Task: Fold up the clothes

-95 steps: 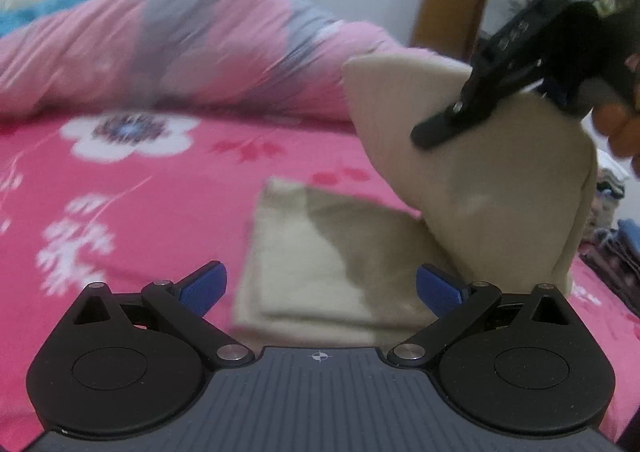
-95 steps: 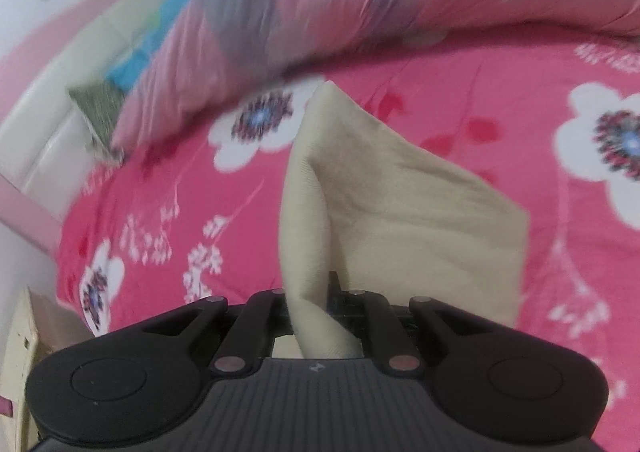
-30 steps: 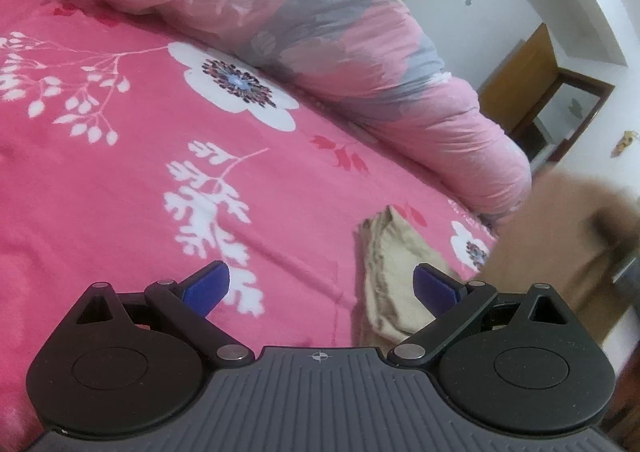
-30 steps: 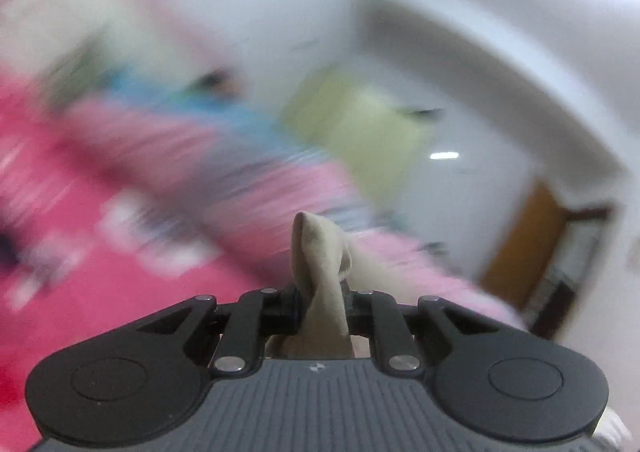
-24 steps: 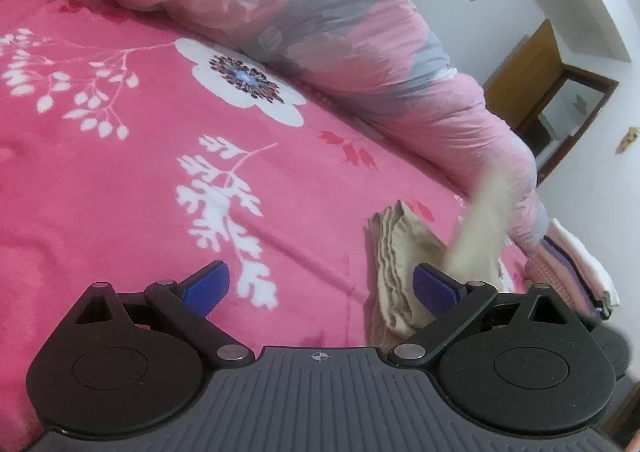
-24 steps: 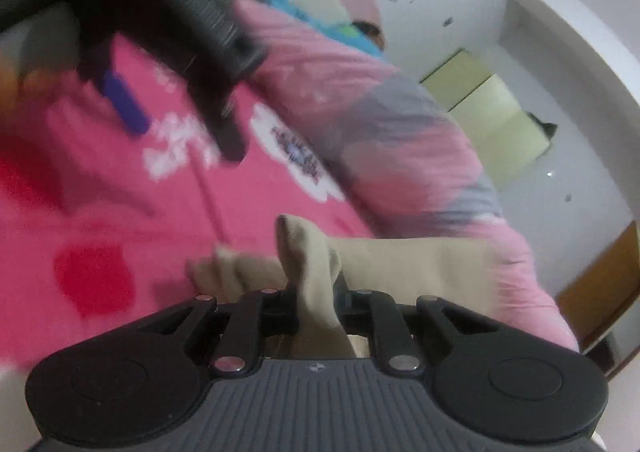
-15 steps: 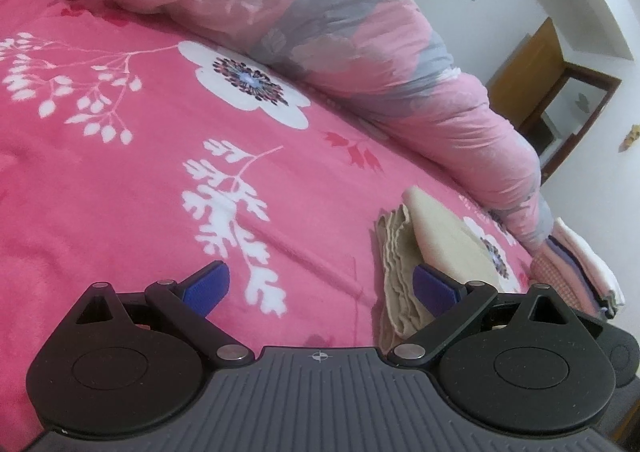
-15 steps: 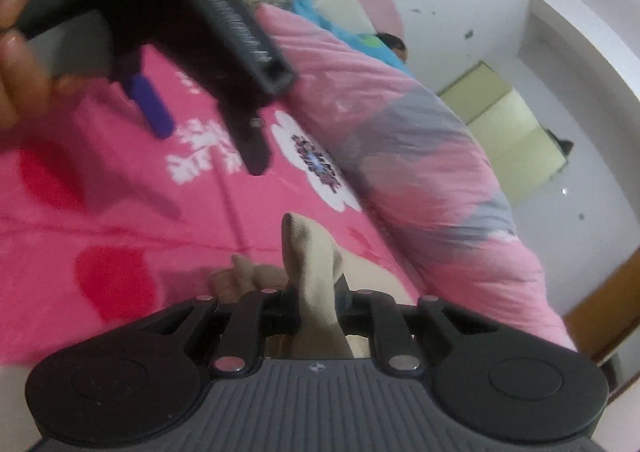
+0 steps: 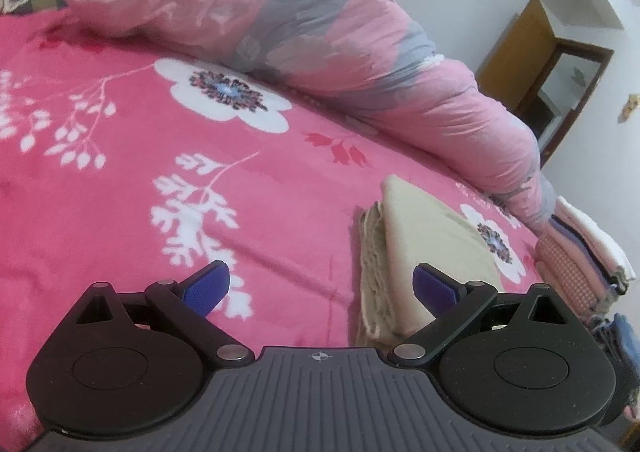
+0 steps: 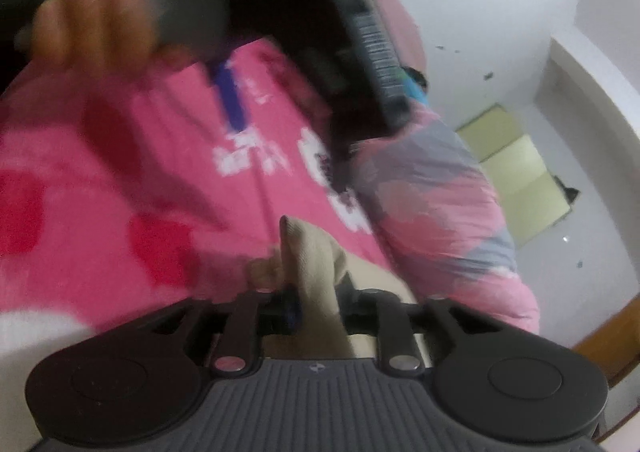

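Note:
A beige garment (image 9: pixel 416 240) lies folded in layers on the pink floral bedspread (image 9: pixel 132 179), just ahead and right of my left gripper (image 9: pixel 320 286). The left gripper is open and empty, its blue pads spread wide over the bed. My right gripper (image 10: pixel 314 310) is shut on a corner of the beige garment (image 10: pixel 310 264), low over the folded part. The left gripper and the hand holding it show blurred at the top of the right wrist view (image 10: pixel 304 31).
A rolled pink and grey duvet (image 9: pixel 304 43) lies along the far side of the bed. A stack of folded clothes (image 9: pixel 580 252) sits at the right edge. A wooden door (image 9: pixel 516 51) stands beyond it.
The right gripper swung the held beige flap over and down onto the folded part, so the garment now lies flat in layers. The left gripper stayed open and shifted slightly.

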`<act>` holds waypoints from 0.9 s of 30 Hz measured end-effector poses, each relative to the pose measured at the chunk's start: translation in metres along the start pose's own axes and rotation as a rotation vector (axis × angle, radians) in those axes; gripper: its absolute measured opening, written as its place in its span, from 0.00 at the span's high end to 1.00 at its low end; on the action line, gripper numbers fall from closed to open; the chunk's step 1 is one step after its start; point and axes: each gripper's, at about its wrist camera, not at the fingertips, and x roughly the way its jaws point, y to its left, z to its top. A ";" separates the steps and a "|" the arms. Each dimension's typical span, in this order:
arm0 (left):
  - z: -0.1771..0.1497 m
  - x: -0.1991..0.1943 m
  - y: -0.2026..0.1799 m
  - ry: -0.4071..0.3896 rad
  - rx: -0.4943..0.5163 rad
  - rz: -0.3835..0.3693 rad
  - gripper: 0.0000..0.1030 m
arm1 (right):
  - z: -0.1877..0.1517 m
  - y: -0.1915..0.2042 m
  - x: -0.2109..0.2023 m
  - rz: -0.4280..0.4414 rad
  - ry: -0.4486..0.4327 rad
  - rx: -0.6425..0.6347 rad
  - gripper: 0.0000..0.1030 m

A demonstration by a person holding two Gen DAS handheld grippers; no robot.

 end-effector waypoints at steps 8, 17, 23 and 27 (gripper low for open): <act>0.014 0.012 -0.035 -0.001 0.113 0.002 0.04 | -0.012 -0.014 -0.057 0.104 -0.140 0.211 0.49; 0.042 0.050 -0.099 -0.028 0.256 -0.101 0.04 | -0.086 -0.096 -0.116 0.134 -0.077 0.787 0.49; 0.013 0.095 -0.098 0.210 0.297 0.021 0.06 | -0.151 -0.147 -0.118 0.057 -0.030 1.200 0.49; -0.004 0.106 -0.065 0.302 0.122 0.031 0.06 | -0.197 -0.174 -0.091 0.207 -0.014 1.497 0.37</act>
